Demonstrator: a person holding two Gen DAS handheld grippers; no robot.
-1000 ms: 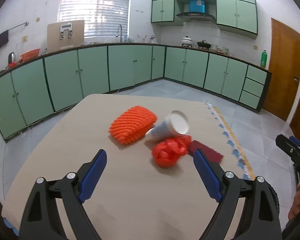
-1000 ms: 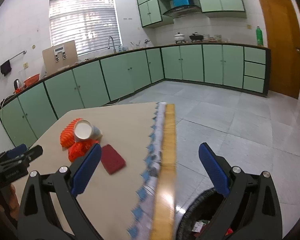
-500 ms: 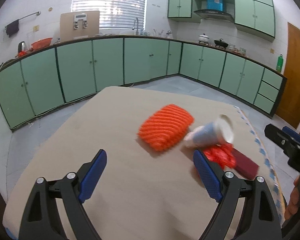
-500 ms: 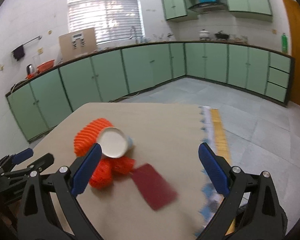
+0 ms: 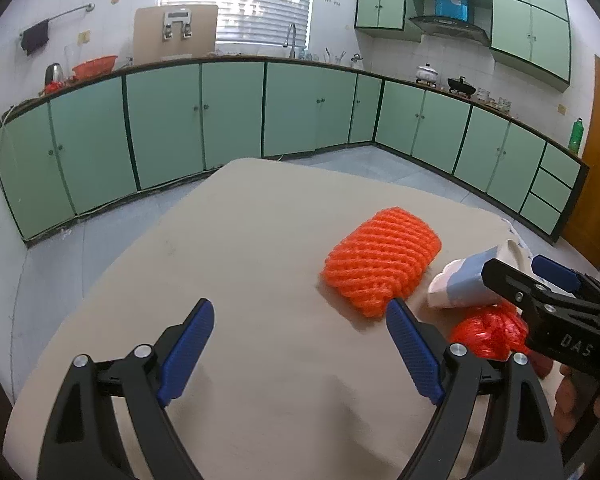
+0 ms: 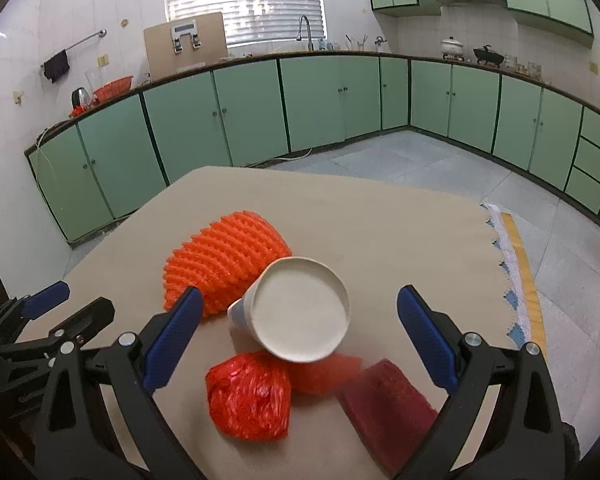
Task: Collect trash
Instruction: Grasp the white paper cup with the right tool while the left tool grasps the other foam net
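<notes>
A small heap of trash lies on the beige table (image 6: pixel 380 232). It holds an orange foam net (image 6: pixel 224 264), a tipped white paper cup (image 6: pixel 300 314) with its mouth facing me, a crumpled red plastic bag (image 6: pixel 248 396) and a dark red packet (image 6: pixel 384 396). My right gripper (image 6: pixel 300 340) is open and hovers over the heap, the cup showing between its fingers without touching them. My left gripper (image 5: pixel 300 352) is open over bare table. To its right are the net (image 5: pixel 382 266), cup (image 5: pixel 468 280), bag (image 5: pixel 488 332) and right gripper (image 5: pixel 528 272).
Green cabinets (image 5: pixel 160 132) run along the back and right walls, with grey tiled floor (image 6: pixel 440 168) between them and the table. The table's right edge carries a fringed cloth border (image 6: pixel 508 264). A wooden door (image 5: pixel 596 160) stands far right. The left gripper (image 6: pixel 72 308) shows at left.
The right gripper swung left from the table's edge to over the heap, so the cup now sits between its fingers. The left gripper shifted left, leaving the heap at its right. Both stayed open.
</notes>
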